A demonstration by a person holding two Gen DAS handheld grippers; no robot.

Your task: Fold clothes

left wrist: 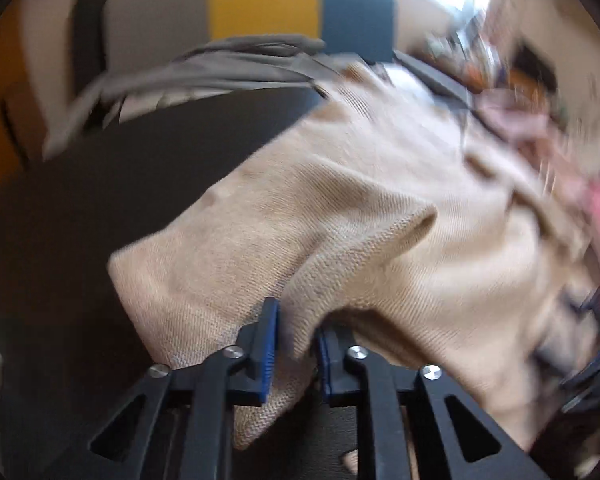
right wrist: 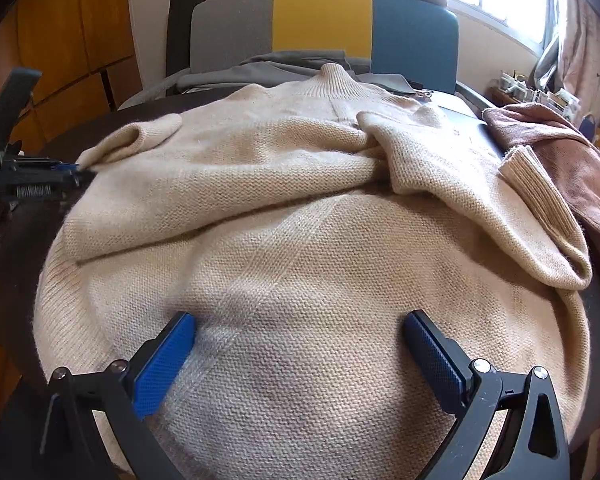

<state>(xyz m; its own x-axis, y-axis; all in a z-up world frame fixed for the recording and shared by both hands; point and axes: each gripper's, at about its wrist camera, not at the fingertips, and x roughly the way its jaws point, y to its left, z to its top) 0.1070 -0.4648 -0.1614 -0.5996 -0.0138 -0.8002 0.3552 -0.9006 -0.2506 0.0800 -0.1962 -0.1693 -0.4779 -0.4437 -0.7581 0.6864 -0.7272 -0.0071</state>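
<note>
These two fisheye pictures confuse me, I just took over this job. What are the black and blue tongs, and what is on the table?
No robot arm here: a person holds one pair of tongs in each hand, with a camera on each looking along its fingers. The left wrist view shows the left tongs nearly closed on a fold of the cream knit sweater. The right wrist view shows the right tongs wide open over the sweater's body, gripping nothing. The sweater lies spread on a dark table, a pinkish-brown garment beside it and a grey garment behind.
</note>
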